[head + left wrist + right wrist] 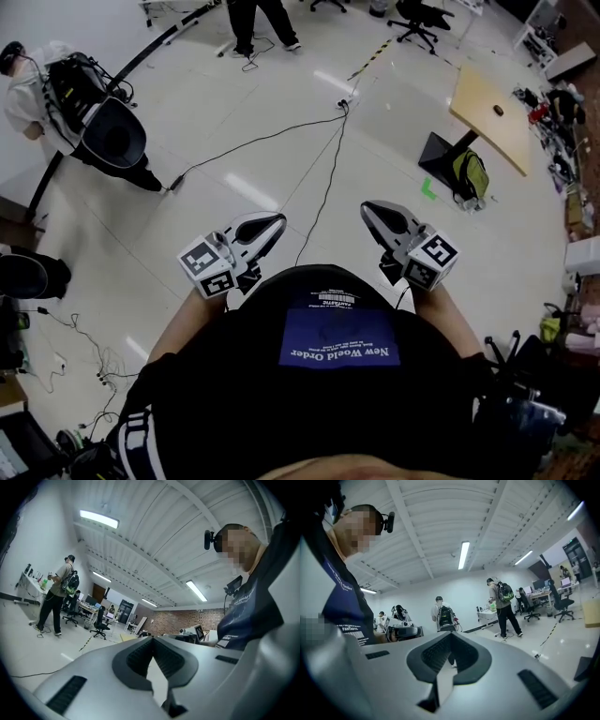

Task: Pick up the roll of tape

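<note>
Left claw (274,222) is shut tight, its two dark ribbed pads (140,656) pressed together at the tip with nothing between them. It points out level over the glossy pale floor (234,98). Its marker cube (208,267) sits right up against the wearer's black shirt (309,422).

Way off to the left, a person in a white top (23,98) stands beside a black tub-shaped object (114,141). A thin black cable (253,142) snakes across the floor from there toward the middle. Up at the top edge there's a pair of dark-trousered legs (261,23).

Right claw (372,208) is the same story: jaws closed on each other and empty, with its own marker cube (433,258) just in front of the wearer's right forearm.

Further right there's a light wooden counter (487,127) on a black base with one small dark object (498,111) on top. A yellow-green bag (469,173) leans at its foot. Assorted clutter (562,150) lines the far right edge.

The roll of tape can't be made out in any view, so no telling where it sits.
</note>
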Action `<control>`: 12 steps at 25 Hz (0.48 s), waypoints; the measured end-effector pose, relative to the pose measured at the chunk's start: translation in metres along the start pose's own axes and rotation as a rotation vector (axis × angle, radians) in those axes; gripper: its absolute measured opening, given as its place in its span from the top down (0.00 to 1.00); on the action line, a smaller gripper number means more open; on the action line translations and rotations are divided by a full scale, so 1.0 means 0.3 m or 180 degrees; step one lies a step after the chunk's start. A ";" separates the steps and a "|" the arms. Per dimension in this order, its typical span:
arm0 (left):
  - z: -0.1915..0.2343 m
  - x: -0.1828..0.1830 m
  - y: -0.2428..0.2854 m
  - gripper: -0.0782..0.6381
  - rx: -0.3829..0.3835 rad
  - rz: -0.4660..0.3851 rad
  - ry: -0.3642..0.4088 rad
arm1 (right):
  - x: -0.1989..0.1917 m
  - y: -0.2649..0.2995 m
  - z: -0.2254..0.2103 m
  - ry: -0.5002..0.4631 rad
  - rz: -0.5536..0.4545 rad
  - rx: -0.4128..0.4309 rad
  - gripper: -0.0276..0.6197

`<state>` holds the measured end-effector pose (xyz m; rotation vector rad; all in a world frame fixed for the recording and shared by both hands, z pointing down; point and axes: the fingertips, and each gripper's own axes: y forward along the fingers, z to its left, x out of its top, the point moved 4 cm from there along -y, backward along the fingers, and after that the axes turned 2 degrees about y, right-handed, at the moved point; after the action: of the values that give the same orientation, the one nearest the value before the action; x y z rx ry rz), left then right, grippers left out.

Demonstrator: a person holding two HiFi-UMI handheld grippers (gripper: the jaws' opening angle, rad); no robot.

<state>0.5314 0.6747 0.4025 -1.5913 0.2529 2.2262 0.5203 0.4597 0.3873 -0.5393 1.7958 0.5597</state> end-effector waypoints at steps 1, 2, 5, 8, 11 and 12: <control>0.042 0.012 -0.002 0.88 0.0012 -0.0008 -0.0006 | 0.011 0.034 -0.022 0.0012 -0.0009 -0.0036 0.98; 0.084 0.022 -0.001 0.88 0.0027 -0.0017 -0.0017 | 0.020 0.066 -0.046 0.0013 -0.0012 -0.0065 0.98; 0.194 0.042 0.016 0.88 0.0078 -0.0024 -0.0060 | 0.049 0.154 -0.119 0.0030 0.0007 -0.0085 0.98; 0.288 0.064 0.068 0.88 0.0152 -0.0007 -0.0078 | 0.074 0.214 -0.223 0.0052 0.0021 -0.0054 0.98; 0.361 0.082 0.171 0.88 0.0238 0.0009 -0.0040 | 0.094 0.239 -0.362 0.0020 0.0031 0.0048 0.98; 0.384 0.088 0.219 0.88 0.0269 0.0012 -0.0016 | 0.105 0.242 -0.416 -0.0020 0.0032 0.0104 0.98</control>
<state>0.3970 0.6626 0.4115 -1.5418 0.3442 2.1921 0.3745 0.4370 0.3976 -0.5058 1.7996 0.5375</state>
